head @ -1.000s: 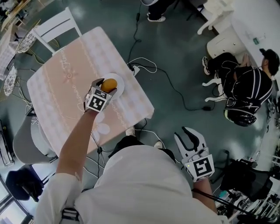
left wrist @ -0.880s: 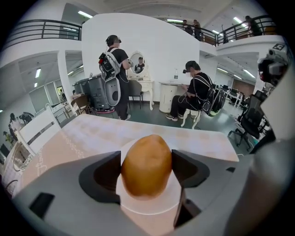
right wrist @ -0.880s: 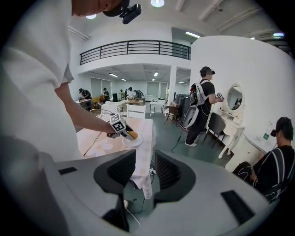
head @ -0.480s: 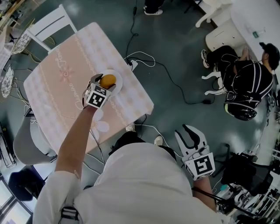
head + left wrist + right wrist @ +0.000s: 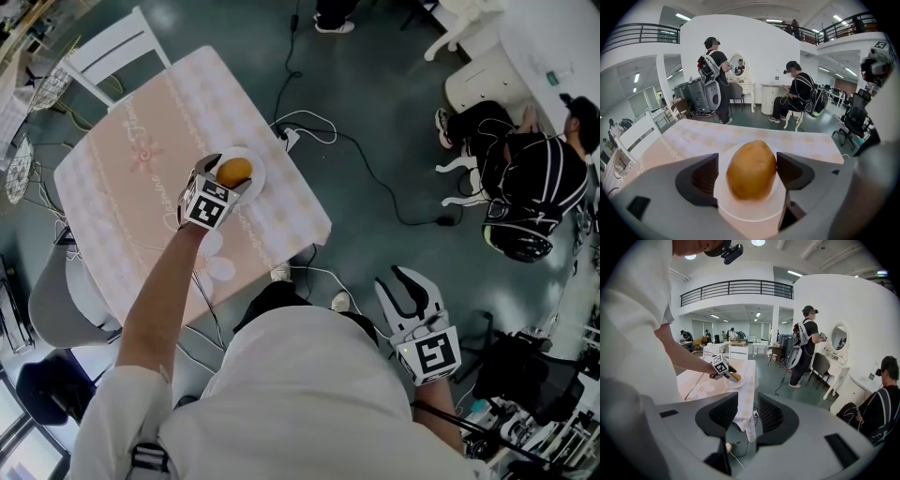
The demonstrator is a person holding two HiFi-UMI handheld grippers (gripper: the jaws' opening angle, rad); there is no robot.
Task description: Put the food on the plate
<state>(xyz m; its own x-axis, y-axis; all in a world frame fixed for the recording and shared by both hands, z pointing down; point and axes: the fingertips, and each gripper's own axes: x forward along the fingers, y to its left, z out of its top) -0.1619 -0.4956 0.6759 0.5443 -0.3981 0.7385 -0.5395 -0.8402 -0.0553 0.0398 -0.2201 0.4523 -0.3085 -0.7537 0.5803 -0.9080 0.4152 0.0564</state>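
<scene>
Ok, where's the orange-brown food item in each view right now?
Head view: food left of centre in the upper half, on the white plate.
Left gripper view: food in the centre and low, large, sitting on the plate.
Right gripper view: food tiny, left of centre at mid-height, on the plate.
Shared landmark: the white plate under it, seen in all three views.

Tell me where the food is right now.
In the head view, left of centre, the food sits on the white plate near the table's right edge, between the left gripper's jaws, which have just been opening.
</scene>
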